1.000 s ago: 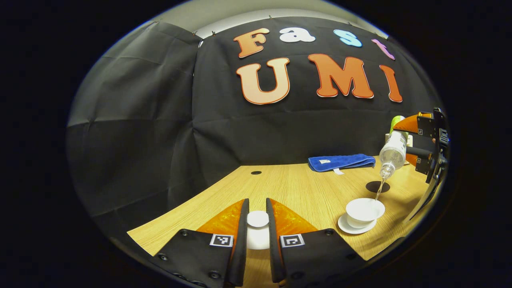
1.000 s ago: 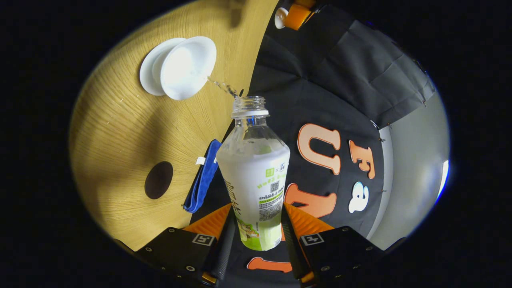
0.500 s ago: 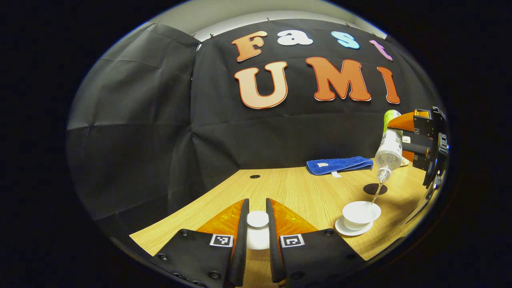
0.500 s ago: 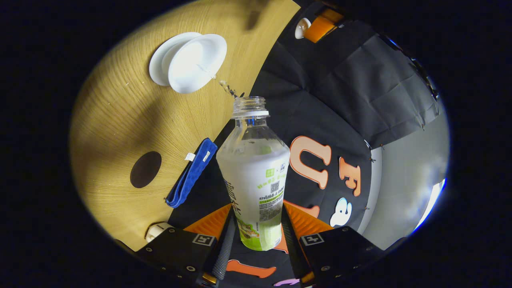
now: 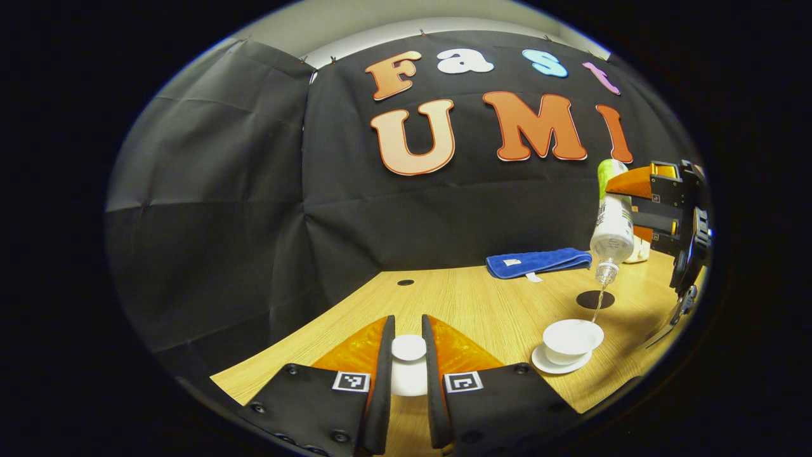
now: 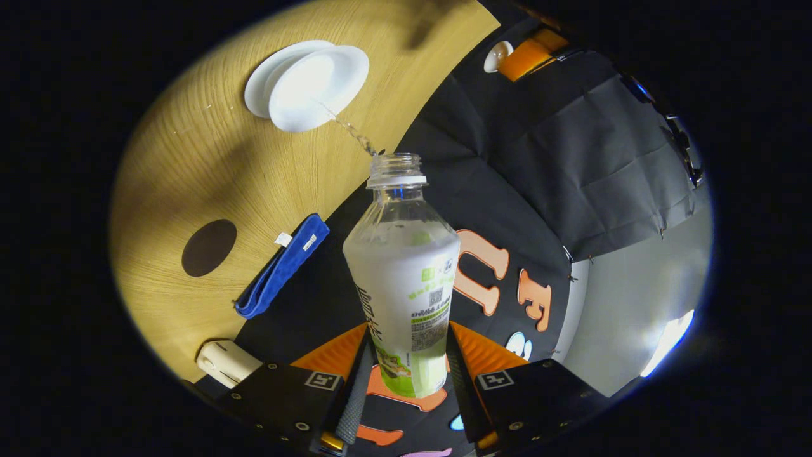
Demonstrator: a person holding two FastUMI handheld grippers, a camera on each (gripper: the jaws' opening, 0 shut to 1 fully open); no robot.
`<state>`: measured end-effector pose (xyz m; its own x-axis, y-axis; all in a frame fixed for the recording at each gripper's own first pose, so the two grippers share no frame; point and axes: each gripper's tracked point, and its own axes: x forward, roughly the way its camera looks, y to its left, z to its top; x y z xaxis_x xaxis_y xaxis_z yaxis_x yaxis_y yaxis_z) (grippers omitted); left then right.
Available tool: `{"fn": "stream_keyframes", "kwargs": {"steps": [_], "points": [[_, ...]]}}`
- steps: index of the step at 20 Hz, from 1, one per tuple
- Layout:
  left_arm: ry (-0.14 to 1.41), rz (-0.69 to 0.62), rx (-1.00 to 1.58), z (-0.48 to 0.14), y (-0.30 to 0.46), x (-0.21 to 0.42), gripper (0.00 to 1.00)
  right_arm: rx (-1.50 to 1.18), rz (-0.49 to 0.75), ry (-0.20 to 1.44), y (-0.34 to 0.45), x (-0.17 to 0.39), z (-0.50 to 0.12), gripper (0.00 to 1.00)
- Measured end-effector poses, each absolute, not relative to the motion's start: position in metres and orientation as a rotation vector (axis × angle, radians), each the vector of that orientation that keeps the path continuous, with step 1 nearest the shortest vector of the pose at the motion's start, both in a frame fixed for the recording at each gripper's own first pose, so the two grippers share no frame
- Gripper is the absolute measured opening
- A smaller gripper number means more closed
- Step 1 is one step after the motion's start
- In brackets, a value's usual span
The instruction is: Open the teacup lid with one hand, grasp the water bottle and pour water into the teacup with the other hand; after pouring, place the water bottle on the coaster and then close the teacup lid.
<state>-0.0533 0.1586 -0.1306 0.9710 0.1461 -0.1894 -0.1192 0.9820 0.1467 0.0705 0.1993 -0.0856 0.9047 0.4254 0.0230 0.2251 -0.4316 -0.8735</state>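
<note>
Here the right hand-held gripper (image 6: 406,374), clamped on the inverted water bottle (image 6: 403,273), pours toward the teacup (image 6: 317,89) at upper left; aim steadily. The left hand-held gripper (image 5: 408,368) grips the lid (image 5: 408,348).

Teacup lid (image 5: 408,362) — lower part hidden between tool fingers — water bottle's (image 6: 402,279) base likewise.
</note>
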Motion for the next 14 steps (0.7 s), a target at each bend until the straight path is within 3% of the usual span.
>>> {"fn": "stream_keyframes", "kwargs": {"steps": [6, 14], "points": [[0.197, 0.133, 0.132, -0.128, 0.158, -0.054, 0.28, -2.065, 0.236, -0.538, 0.209, 0.065, -0.080, 0.63], [0.200, 0.107, 0.149, -0.127, 0.156, -0.053, 0.29, -1.985, 0.359, -0.428, 0.216, 0.051, -0.132, 0.63]]}}
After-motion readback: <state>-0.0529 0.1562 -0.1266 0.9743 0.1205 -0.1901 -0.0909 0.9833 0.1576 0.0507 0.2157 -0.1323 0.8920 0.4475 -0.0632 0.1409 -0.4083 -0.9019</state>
